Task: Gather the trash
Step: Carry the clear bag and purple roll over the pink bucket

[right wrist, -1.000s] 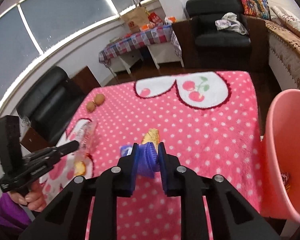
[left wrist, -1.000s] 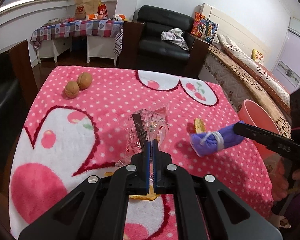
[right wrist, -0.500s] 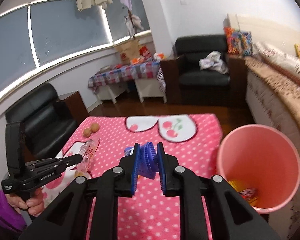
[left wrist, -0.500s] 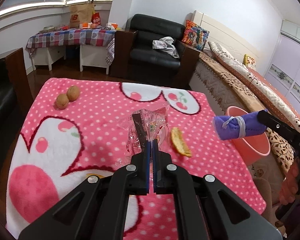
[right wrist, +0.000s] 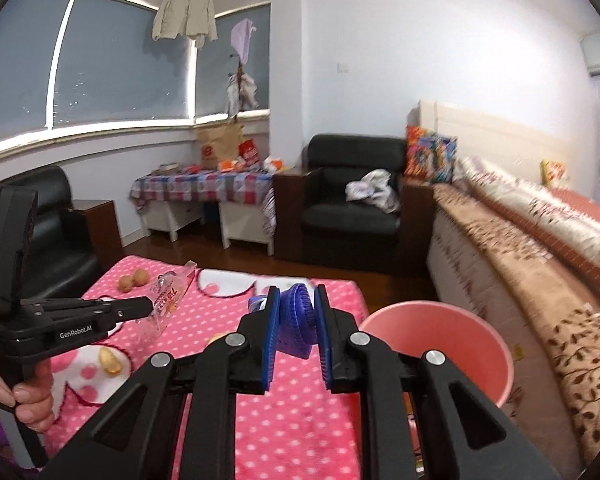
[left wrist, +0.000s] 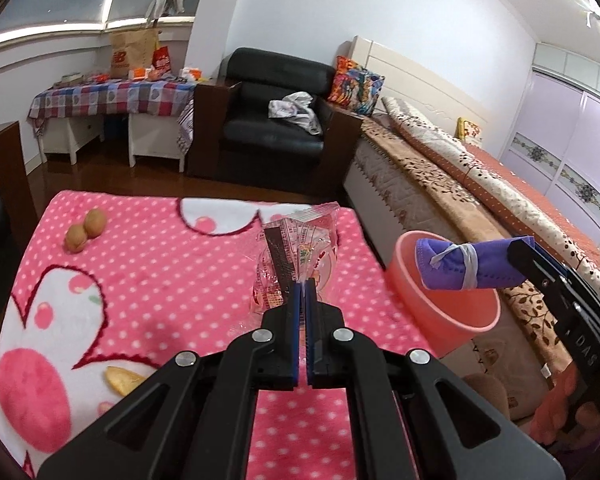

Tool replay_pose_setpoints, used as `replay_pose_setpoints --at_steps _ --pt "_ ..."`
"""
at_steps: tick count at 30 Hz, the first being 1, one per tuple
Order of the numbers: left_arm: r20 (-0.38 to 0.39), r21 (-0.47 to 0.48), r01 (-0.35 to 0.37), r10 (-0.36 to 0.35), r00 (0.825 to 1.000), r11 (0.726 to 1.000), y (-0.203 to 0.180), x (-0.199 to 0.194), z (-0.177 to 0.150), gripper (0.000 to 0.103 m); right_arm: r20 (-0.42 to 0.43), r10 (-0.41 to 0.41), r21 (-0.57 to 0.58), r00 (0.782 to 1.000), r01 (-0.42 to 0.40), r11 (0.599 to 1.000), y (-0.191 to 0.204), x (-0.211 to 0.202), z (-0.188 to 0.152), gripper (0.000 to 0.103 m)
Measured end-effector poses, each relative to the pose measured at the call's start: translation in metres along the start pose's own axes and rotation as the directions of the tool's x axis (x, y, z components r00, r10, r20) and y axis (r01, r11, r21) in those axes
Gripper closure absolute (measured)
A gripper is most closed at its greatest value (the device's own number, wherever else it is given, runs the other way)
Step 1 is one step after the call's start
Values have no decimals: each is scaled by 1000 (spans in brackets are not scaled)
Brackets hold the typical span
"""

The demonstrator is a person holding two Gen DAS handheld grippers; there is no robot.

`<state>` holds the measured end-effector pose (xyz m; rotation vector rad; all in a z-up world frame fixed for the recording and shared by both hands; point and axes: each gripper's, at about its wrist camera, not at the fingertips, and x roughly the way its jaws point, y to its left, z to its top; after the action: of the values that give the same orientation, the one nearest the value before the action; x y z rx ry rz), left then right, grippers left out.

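The right gripper [right wrist: 296, 322], fingers clamped on a rolled purple mask [left wrist: 460, 266], holds it level over the near rim of the pink bin [left wrist: 440, 312], its long axis pointing across the bin mouth. The left gripper [left wrist: 302, 292], fingers pinched fully together on a clear wrapper [left wrist: 296, 256], hangs above the pink desk [left wrist: 160, 272], left of the bin. The right hand is nearer the drop.

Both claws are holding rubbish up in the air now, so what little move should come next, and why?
Probably the right claw should ease a little farther over the round pink plastic bin and let go. Its rolled purple cloth bundle hangs about over the rim, while the left claw is shut on a clear plastic wrapper above the pink polka-dot blanket.
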<state>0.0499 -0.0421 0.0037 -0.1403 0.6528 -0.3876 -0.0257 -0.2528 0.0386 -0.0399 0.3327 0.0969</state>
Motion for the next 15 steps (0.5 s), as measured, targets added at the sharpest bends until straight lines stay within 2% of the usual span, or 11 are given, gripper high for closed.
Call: replay_pose_setpoints --at_steps 4,15 --pt "28 31 17 -17 999 999 -21 -2 6 101 43 -58 1 997 58 998 -8 -12 0 86" --pt "101 106 80 -91 991 991 -78 0 20 101 75 -150 68 986 145 987 -38 -30 -1 86"
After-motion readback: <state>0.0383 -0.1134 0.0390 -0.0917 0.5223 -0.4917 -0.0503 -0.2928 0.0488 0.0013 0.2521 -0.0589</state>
